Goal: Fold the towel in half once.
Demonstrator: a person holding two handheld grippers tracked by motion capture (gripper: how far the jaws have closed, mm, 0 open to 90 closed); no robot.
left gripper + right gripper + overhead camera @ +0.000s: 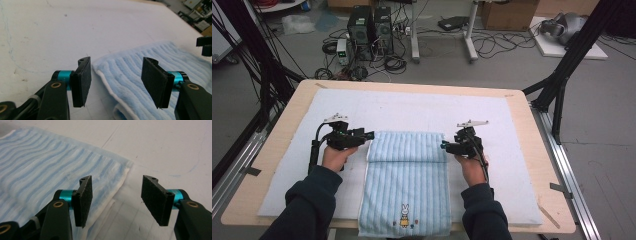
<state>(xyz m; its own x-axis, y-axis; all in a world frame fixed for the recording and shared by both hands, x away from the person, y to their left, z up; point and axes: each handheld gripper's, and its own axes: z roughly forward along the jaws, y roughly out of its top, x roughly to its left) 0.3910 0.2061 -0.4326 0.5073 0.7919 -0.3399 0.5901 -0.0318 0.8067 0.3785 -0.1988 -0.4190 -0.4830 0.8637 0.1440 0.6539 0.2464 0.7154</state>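
A light blue striped towel (407, 170) lies on the white mat (412, 107), its far part folded back over itself and a small rabbit picture (404, 216) near the front hem, which hangs over the table's edge. My left gripper (371, 135) is at the fold's left end, open. In the left gripper view the towel's corner (140, 72) lies below and between the spread jaws of that gripper (116, 82), untouched. My right gripper (443, 146) is open at the fold's right end. In the right gripper view the towel's edge (50, 165) runs under the left jaw of that gripper (116, 200).
The mat covers most of a wooden table (287, 120). Black frame posts (562, 75) stand at both far corners. Beyond the table, computer towers (369, 25), cables and cardboard boxes (507, 12) sit on the floor. The right gripper's jaw tips (205, 46) appear far off in the left gripper view.
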